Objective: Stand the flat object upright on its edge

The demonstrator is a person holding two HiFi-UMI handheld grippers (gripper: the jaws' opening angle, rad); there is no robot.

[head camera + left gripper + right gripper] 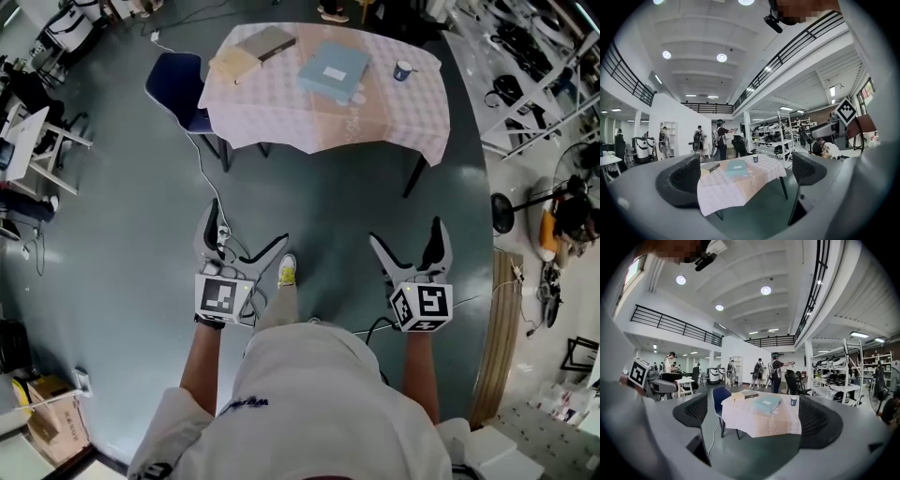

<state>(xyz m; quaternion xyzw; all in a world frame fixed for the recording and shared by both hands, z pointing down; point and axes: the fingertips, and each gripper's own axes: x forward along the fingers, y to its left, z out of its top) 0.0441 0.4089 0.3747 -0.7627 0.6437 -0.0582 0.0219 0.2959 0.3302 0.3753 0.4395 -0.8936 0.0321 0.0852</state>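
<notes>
Head view from above: a person stands on a grey-green floor [112,244], well apart from a table covered with a pale pink and white checked cloth [281,117].

At the far left of the table, a dark blue chair [178,82] is tucked against its edge, and a thin white cable [199,159] runs across the floor beside it. On the table's left part lies a tan flat book [234,64], touching a dark grey flat book [270,41] just to its right. Near the middle lies a light blue flat rectangular box [334,67], resting on its broad face. To the right of it stands a small dark blue cup with a white rim [402,70].

Lower in the frame, the left claw [248,230] is held out in front of the person's body, its two jaws spread wide with nothing between them; its own view [747,176] shows only the distant table in the gap. A yellow-green shoe [287,273] shows between the two arms. The right claw [405,234] is likewise spread wide and empty, and its own view [757,420] frames the same table, with the light blue box [767,403] far ahead.
</notes>
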